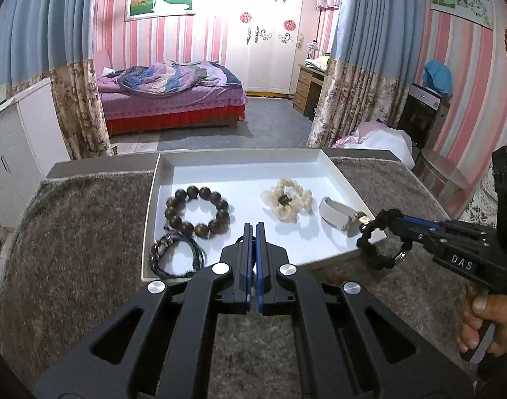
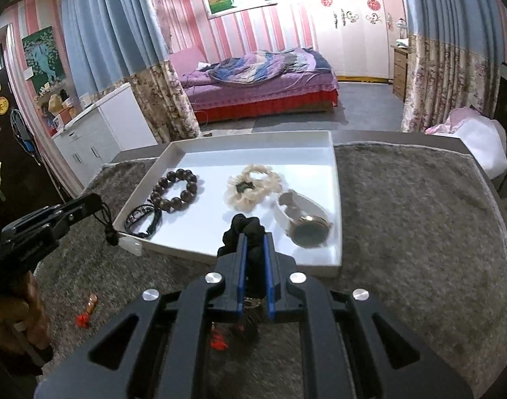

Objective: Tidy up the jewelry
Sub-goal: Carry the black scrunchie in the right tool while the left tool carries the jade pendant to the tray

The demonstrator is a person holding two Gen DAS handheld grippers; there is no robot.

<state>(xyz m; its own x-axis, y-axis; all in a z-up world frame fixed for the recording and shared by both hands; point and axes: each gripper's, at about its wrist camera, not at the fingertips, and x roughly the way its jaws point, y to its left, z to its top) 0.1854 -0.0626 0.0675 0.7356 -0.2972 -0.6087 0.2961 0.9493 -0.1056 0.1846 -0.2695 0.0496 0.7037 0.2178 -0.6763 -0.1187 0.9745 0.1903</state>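
Right gripper (image 2: 255,237): jaws pinching a black braided bracelet (image 1: 380,236) above the white tray's (image 1: 240,163) near right corner. Left gripper (image 1: 252,229): jaws pressed together, a thin black cord (image 2: 107,224) dangling from them. Tray contents: black cord bracelets (image 1: 177,254), dark wooden bead bracelet (image 1: 197,211), cream bead bracelet (image 1: 286,204), white-strapped watch (image 2: 303,219). Beyond: grey carpeted tabletop (image 2: 420,216), bed (image 1: 173,96).

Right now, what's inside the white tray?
In the white tray: a dark wooden bead bracelet, a black cord bracelet, a cream pearl piece and a white-strapped watch. The right claw and its black bracelet hide some of the near floor.
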